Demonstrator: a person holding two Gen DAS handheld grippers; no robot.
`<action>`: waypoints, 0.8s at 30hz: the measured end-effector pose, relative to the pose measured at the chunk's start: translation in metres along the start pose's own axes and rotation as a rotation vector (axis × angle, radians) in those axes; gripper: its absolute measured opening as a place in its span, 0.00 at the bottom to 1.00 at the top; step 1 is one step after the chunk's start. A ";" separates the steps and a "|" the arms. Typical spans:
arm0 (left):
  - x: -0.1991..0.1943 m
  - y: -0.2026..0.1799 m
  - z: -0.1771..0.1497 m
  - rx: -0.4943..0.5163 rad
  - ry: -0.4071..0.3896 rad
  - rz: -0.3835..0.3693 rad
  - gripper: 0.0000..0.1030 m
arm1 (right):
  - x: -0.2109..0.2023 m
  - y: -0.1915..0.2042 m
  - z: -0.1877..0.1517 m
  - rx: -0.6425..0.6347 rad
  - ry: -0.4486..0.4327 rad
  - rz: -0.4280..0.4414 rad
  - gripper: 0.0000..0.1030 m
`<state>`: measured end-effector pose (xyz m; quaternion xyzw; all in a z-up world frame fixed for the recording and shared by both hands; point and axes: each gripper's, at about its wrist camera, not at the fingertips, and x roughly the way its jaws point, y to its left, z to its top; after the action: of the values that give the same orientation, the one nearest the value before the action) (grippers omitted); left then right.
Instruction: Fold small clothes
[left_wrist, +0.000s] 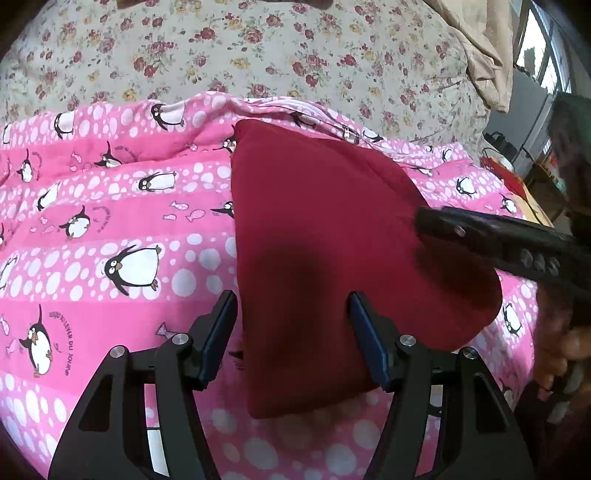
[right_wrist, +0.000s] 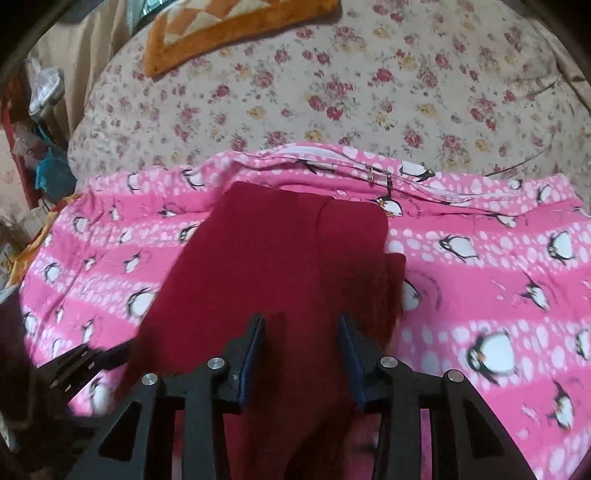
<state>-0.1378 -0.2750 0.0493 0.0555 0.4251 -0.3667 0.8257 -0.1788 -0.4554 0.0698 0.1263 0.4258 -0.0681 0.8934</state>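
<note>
So there's a dark red garment lying on a pink penguin blanket, roughly in the middle of it; the blanket itself sits on a flowery bedsheet that shows at the far side. The garment looks partly folded; from the right wrist view you can see one layer lapped over another on its right half, with a fold line running near to far.

The left gripper is spread wide, nothing between the fingers; its left finger sits just past the garment's left edge over the blanket, and the other one is over the red cloth. Can't tell if the tips actually touch the fabric.

The right gripper is also open, though a bit narrower, hovering over the near part of the garment; both fingers are above red cloth and hold nothing. In the left wrist view it comes in from the right as a dark blurry bar, its tip over the garment's right side.

Far left in the right wrist view there's an orange patterned rug on the sheet, well apart from the garment.
</note>
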 end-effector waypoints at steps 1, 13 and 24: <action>0.000 0.000 0.000 -0.002 0.000 -0.001 0.61 | -0.006 0.003 -0.004 -0.030 0.010 -0.022 0.38; 0.003 0.002 -0.002 -0.017 -0.002 0.008 0.68 | -0.009 -0.033 -0.024 0.100 -0.010 0.070 0.48; 0.008 0.005 -0.005 -0.045 -0.001 0.006 0.73 | 0.036 -0.032 -0.008 0.113 0.003 -0.081 0.56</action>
<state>-0.1346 -0.2733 0.0394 0.0378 0.4328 -0.3545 0.8280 -0.1696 -0.4837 0.0313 0.1591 0.4273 -0.1280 0.8808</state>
